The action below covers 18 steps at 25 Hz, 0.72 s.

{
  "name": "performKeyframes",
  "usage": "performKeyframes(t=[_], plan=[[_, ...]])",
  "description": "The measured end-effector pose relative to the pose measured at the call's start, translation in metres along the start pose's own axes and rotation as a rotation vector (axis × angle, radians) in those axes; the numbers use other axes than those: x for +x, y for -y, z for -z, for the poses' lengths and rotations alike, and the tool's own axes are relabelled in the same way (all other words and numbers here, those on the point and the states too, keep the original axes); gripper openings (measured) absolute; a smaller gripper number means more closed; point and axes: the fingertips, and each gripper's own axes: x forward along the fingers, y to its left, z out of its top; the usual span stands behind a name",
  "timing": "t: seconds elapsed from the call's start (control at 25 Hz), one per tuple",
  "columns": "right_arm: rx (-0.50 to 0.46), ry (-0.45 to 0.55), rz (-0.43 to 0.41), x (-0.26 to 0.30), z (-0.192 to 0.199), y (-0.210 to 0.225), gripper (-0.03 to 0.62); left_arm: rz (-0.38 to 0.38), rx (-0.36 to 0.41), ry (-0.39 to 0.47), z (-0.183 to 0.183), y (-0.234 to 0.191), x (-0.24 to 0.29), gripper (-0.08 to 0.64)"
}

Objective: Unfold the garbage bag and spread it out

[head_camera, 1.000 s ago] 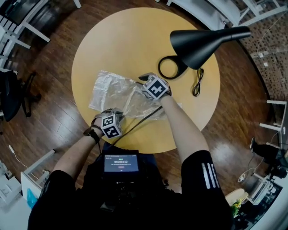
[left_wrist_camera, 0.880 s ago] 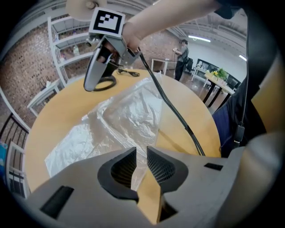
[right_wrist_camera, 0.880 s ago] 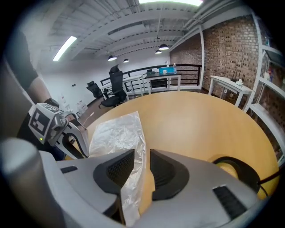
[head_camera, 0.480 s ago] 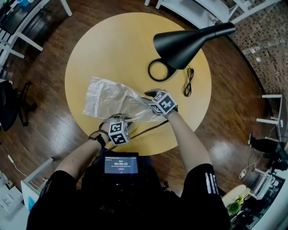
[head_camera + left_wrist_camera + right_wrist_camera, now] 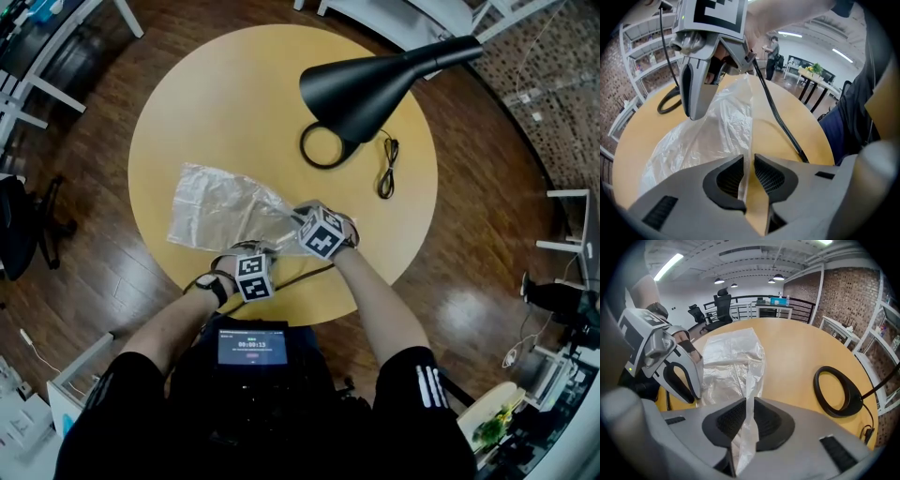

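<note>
A clear, crinkled garbage bag (image 5: 220, 206) lies partly spread on the round yellow table (image 5: 234, 103), its wide part to the left. Its near right corner is gathered between both grippers. My left gripper (image 5: 247, 251) sits at the table's near edge, shut on a thin bag edge (image 5: 717, 131) that runs between its pads (image 5: 732, 174). My right gripper (image 5: 300, 216) is just right of it; its jaws are closing, and a strip of film (image 5: 731, 357) is pinched between them. In the right gripper view the left gripper (image 5: 675, 366) stands close on the left.
A black desk lamp (image 5: 375, 84) leans over the table's far right, with its ring base (image 5: 323, 148) and coiled cord (image 5: 384, 173) on the tabletop. A thin black cable (image 5: 305, 275) runs along the near edge. Wooden floor and white furniture surround the table.
My right gripper has come back toward the near edge, close to the left gripper, and narrowed onto the bag film. The bag's right corner has bunched up between them.
</note>
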Motion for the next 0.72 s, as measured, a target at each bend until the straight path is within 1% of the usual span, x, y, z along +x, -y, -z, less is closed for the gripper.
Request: performKeyframes(t=[0.12, 0.32, 0.44, 0.52, 0.6, 0.72], plan=[[0.016, 0.02, -0.001, 0.0, 0.0, 0.003, 0.009, 0.011, -0.024, 0.003, 0.0, -0.001, 0.001, 0.072], [0.051, 0.054, 0.011, -0.016, -0.013, 0.019, 0.008, 0.032, -0.063, -0.009, 0.002, 0.001, 0.001, 0.069], [0.083, 0.064, 0.009, -0.022, -0.017, 0.031, 0.008, 0.054, -0.055, -0.023, 0.006, 0.006, -0.002, 0.072], [0.092, 0.056, -0.001, -0.023, -0.017, 0.036, 0.008, 0.053, -0.037, -0.036, 0.01, 0.009, -0.005, 0.072], [0.077, 0.037, -0.01, -0.021, -0.018, 0.04, 0.019, 0.043, -0.032, -0.05, 0.014, 0.01, -0.007, 0.072], [0.056, -0.002, -0.01, -0.007, -0.008, 0.048, 0.03, 0.043, -0.061, -0.047, 0.018, 0.01, -0.009, 0.072]])
